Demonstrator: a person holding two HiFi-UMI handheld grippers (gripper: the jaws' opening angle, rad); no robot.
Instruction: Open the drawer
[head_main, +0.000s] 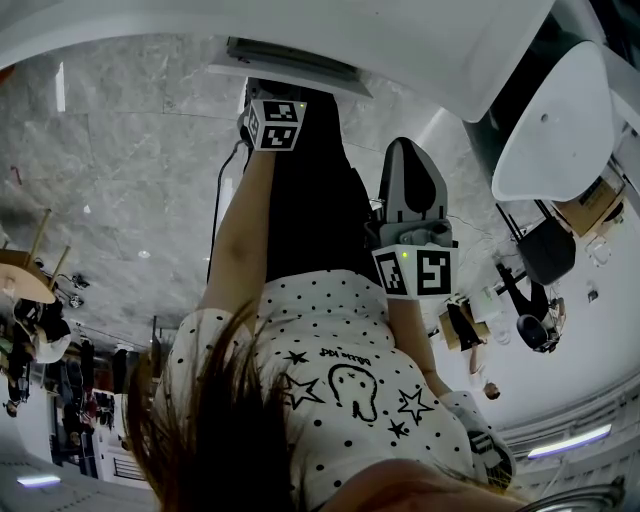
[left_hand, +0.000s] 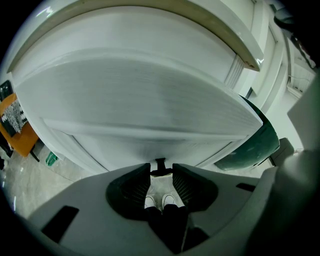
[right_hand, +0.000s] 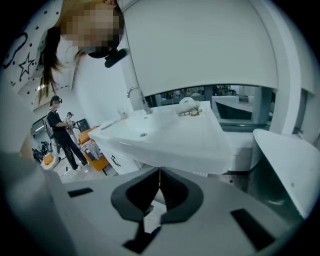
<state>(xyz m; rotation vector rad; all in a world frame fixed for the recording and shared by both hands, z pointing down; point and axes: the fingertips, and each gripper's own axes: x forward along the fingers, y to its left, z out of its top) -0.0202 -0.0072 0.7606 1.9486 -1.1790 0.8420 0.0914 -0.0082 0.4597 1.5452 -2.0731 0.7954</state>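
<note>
The left gripper (left_hand: 161, 171) has its jaws closed on the small dark handle (left_hand: 160, 165) at the lower edge of the white drawer (left_hand: 150, 110), which fills the left gripper view above the jaws; the person's white shoes (left_hand: 160, 201) show on the floor in the gap behind the tips; the right gripper (right_hand: 159, 176) is held apart from the drawer, jaws pressed together with nothing between them, facing a white sink (right_hand: 170, 137) with a tap (right_hand: 136, 98).
</note>
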